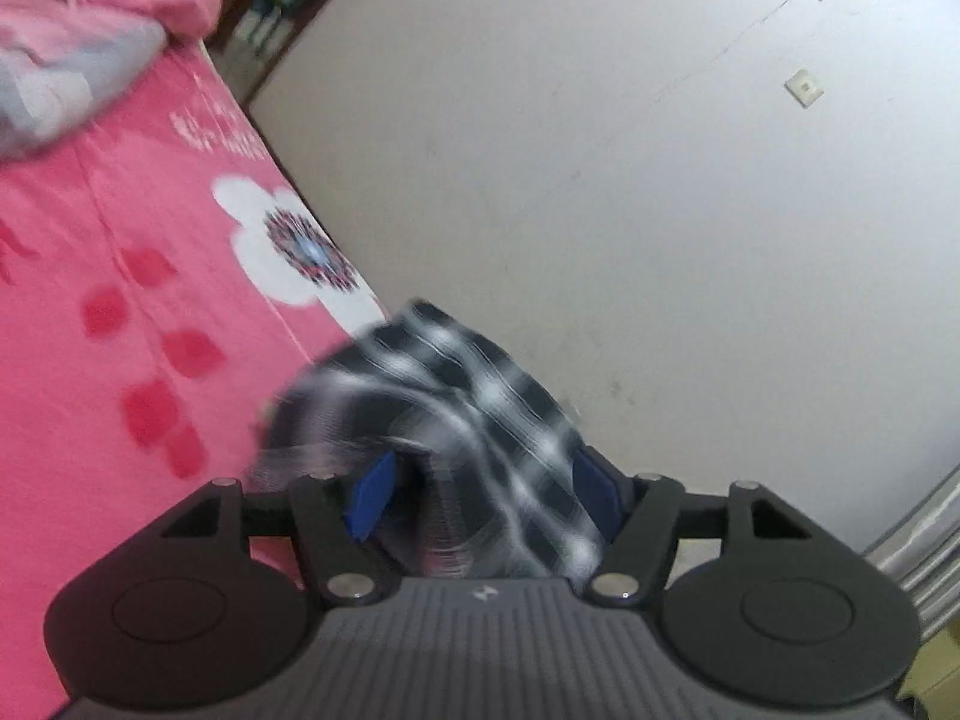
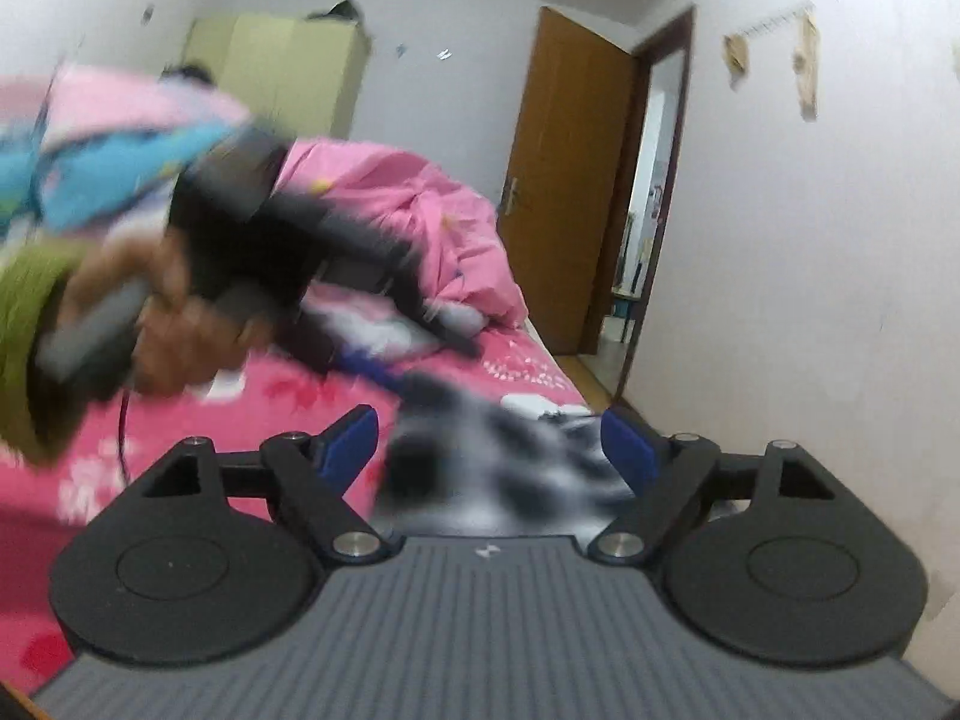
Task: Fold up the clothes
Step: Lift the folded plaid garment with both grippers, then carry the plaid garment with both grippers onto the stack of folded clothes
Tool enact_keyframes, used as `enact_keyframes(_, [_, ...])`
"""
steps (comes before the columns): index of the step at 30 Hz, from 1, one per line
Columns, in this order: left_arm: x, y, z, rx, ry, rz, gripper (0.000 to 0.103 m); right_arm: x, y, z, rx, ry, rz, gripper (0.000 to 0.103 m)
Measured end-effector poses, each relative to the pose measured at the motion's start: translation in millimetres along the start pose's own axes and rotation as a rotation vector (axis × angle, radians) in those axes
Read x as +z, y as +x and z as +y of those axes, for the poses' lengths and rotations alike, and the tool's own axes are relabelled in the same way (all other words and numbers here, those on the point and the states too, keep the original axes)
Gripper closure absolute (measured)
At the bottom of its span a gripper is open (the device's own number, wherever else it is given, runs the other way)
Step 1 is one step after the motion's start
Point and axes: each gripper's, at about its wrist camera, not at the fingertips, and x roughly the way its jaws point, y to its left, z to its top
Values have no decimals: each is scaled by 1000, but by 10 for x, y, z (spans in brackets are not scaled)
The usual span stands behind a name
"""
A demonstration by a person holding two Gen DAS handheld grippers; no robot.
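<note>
A black-and-white plaid garment [image 1: 480, 372] is bunched up and blurred in the left wrist view. It drapes between the wide-apart blue pads [image 1: 372, 498] of my left gripper [image 1: 483, 495], which stands open, and it covers part of the right-hand pad. In the right wrist view the same plaid garment [image 2: 510, 456] lies on the pink bed, between and just ahead of the fingers of my open right gripper [image 2: 489, 450]. A person's hand [image 2: 180, 324] with a green cuff holds the other gripper at the upper left, blurred by motion.
The pink flowered bedsheet [image 1: 90, 300] runs along a white wall [image 1: 600, 180]. A grey-white pile of clothes [image 1: 54, 90] lies at the bed's far end, beside a heaped pink quilt [image 2: 420, 210]. A brown door [image 2: 570, 180] stands open beyond the bed.
</note>
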Motion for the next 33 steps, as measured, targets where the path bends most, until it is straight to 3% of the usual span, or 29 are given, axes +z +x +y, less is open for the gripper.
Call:
enact_keyframes(9, [-288,-122,31,262,499,-100,35,-244,273,746,-76,-364,109,22])
enact_keyframes(12, [-434,99,-61,295,695,-102,35,-258,342,819,-77,-454,155,22])
enact_keyframes(17, [-678,469,-214,346,1024,-103,35,-254,510,797,-95,-500,251,27])
enact_keyframes(19, [-734,586,-243,363,1113,-104,43,-225,535,749,-93,-475,268,46])
enact_keyframes(21, [-718,641,-231,364,1131,-105,53,-180,564,706,-87,-439,273,54])
enact_keyframes(25, [-693,673,-197,368,1181,-112,70,-63,487,610,-62,-350,256,83])
enact_keyframes(28, [-694,673,-181,377,1253,-107,78,34,445,500,-41,-284,238,91])
enact_keyframes(33, [-626,808,-200,472,1472,-121,86,198,384,118,-80,-261,180,94])
